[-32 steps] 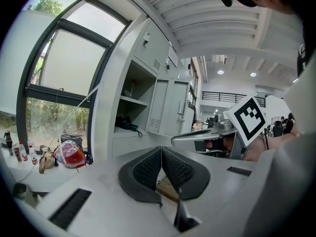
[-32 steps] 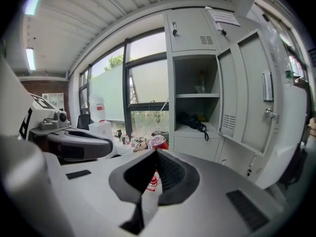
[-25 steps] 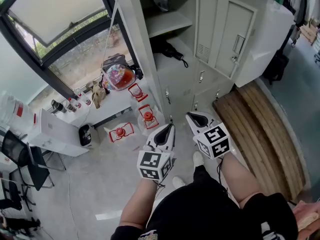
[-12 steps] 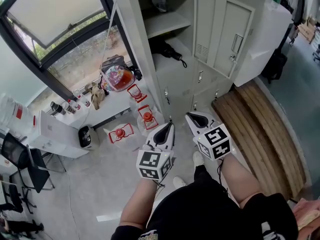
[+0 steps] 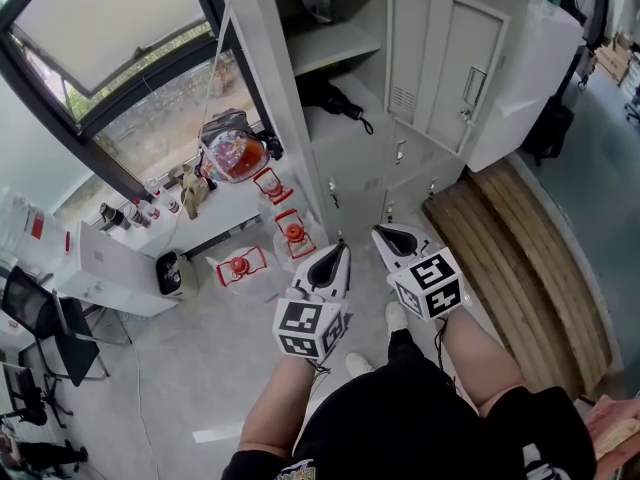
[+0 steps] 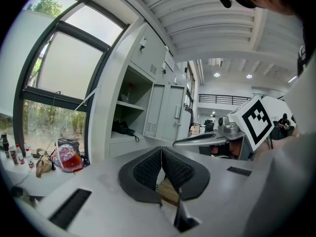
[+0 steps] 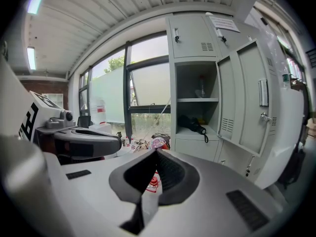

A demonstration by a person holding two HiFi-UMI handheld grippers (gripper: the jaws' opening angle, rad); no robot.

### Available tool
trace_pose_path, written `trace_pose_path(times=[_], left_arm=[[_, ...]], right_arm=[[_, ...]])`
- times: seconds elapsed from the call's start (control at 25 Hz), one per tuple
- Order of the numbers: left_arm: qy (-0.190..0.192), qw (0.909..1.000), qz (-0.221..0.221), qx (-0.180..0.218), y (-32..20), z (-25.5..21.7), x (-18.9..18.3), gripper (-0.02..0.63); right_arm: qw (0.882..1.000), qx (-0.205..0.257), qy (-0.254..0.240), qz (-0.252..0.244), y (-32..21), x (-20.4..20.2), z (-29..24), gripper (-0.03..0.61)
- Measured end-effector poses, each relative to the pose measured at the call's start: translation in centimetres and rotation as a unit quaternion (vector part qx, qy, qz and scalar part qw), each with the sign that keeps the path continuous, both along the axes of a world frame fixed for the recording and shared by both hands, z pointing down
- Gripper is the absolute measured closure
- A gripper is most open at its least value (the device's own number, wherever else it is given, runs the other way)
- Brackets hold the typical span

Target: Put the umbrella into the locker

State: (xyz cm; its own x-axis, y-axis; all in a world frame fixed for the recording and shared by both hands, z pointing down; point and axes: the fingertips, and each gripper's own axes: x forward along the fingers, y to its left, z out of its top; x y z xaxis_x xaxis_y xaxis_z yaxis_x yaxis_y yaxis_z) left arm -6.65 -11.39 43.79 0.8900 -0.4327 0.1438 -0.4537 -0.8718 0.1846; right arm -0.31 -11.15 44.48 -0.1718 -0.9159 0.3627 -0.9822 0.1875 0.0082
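Note:
A folded black umbrella (image 5: 335, 99) lies on the lower shelf of the open grey locker (image 5: 345, 138), its strap hanging over the shelf edge. It also shows in the left gripper view (image 6: 123, 129) and the right gripper view (image 7: 193, 125). The locker door (image 5: 447, 63) stands swung out to the right. My left gripper (image 5: 339, 252) and right gripper (image 5: 384, 234) hover side by side in front of the locker, well short of it. Both are shut with nothing between the jaws. The pads meet in the left gripper view (image 6: 161, 150) and the right gripper view (image 7: 156, 152).
Left of the locker, a low white ledge (image 5: 225, 203) carries a clear bag of colourful items (image 5: 238, 154) and small bottles (image 5: 140, 211). Red lanterns (image 5: 295, 234) stand on the floor below. A wooden platform (image 5: 525, 258) lies at the right, a black chair (image 5: 45, 318) at the far left.

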Motion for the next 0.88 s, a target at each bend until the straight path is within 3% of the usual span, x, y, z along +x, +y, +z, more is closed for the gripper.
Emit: trace_pose_path(times=[0.88], left_arm=[[0.001, 1.0000, 0.004, 0.002, 0.89, -0.18, 0.73, 0.597]], right_arm=[[1.000, 0.001, -0.005, 0.004, 0.99, 0.70, -0.08, 0.525]])
